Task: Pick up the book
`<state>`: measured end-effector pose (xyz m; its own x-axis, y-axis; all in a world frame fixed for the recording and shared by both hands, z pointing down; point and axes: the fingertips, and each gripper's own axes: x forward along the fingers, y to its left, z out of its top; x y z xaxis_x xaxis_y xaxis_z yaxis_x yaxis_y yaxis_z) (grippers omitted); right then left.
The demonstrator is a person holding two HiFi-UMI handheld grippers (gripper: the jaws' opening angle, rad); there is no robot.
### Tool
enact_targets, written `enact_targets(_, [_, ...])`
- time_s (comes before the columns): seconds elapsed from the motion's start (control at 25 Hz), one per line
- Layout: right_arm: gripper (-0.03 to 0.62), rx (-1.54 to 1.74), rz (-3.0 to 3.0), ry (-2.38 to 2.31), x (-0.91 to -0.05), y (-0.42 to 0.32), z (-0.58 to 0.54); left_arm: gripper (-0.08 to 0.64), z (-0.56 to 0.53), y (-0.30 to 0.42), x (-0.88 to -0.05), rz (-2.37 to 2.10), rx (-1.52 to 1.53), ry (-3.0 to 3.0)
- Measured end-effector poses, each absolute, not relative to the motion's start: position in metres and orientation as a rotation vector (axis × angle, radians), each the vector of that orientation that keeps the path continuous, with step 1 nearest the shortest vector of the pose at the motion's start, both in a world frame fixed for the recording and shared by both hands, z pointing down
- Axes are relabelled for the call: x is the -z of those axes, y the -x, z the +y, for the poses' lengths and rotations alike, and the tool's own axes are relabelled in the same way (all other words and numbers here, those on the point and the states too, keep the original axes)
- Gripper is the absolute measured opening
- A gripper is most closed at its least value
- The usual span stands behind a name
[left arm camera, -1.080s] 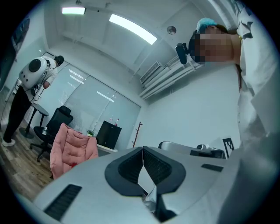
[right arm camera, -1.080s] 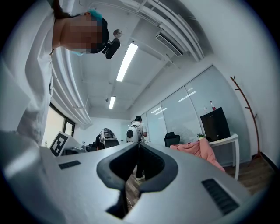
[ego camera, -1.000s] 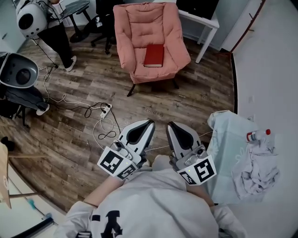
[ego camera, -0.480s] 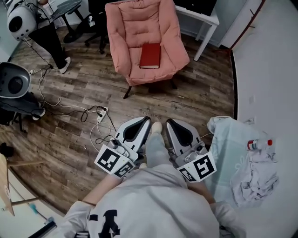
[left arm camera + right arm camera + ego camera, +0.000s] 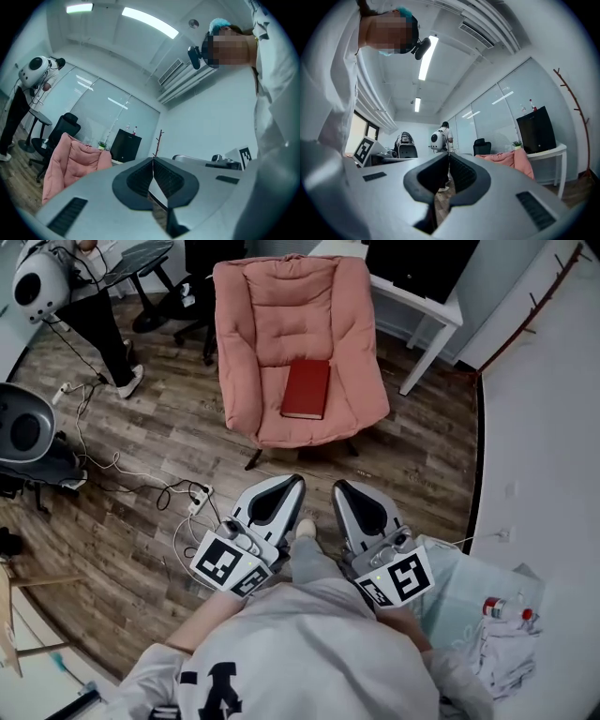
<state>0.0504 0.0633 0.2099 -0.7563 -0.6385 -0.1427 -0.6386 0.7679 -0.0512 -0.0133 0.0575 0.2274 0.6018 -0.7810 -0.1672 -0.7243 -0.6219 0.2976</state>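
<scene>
A red book (image 5: 307,389) lies flat on the seat of a pink armchair (image 5: 246,352) in the head view. Both grippers are held side by side over the wooden floor, a short way in front of the chair, apart from the book. My left gripper (image 5: 293,483) is shut with nothing in it. My right gripper (image 5: 339,487) is shut and empty too. In the left gripper view my left gripper (image 5: 153,160) has its jaws together and the pink armchair (image 5: 70,164) shows at left. In the right gripper view my right gripper (image 5: 448,156) is shut, with the pink armchair (image 5: 511,160) at right.
A white table (image 5: 424,306) stands right of the chair. A power strip with cables (image 5: 194,499) lies on the floor at left. A person (image 5: 94,306) with a white backpack stands at top left. A light cloth with a bottle (image 5: 504,611) lies at lower right.
The armchair and book have come closer and lower in the head view as both shut grippers moved forward toward them. The cloth and bottle slid toward the lower right.
</scene>
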Motion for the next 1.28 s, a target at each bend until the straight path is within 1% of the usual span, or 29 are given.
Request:
enact_targets(0.32, [0.031, -0.015, 2.815, 1.009, -0.194, -0.067, -0.059, 0.006, -0.062, 0.003, -0.214, -1.279, 0.446, -2.618])
enact_targets(0.56, [0.032, -0.016, 2.799, 1.035, -0.191, -0.079, -0.117, 0.006, -0.114, 0.001, -0.211, -1.32, 0.452, -2.602])
enact_targets(1.28, [0.032, 0.047, 2.823, 1.03, -0.209, -0.073, -0.159, 0.006, -0.157, 0.009, -0.229, -1.321, 0.397, -2.564])
